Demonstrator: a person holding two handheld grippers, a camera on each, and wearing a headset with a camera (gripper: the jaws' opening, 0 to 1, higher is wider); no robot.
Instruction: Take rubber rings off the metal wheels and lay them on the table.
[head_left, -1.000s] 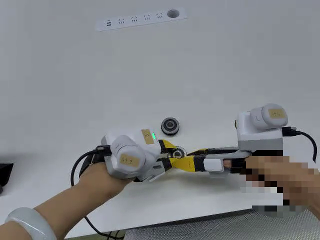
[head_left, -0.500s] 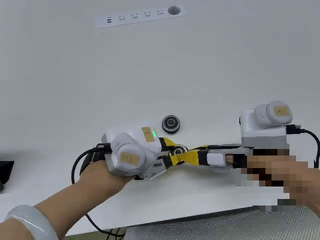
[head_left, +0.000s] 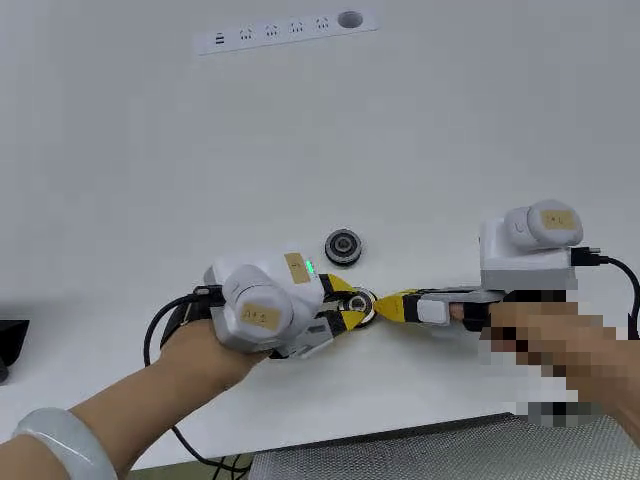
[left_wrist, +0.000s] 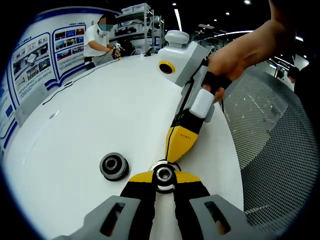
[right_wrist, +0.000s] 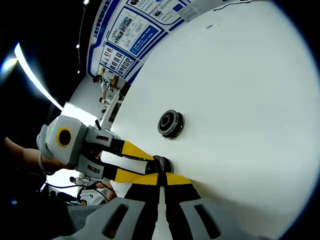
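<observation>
Left gripper clamps the metal wheel. Right gripper, tips pinched together, meets the rim head-on from opposite. Whether it has the rubber ring, I can't tell.

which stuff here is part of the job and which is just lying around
Job: held wheel clamped in the left gripper; right gripper, tips at its rim; second wheel on the table.
Lying about: power strip; black object at the head view's left edge.
</observation>
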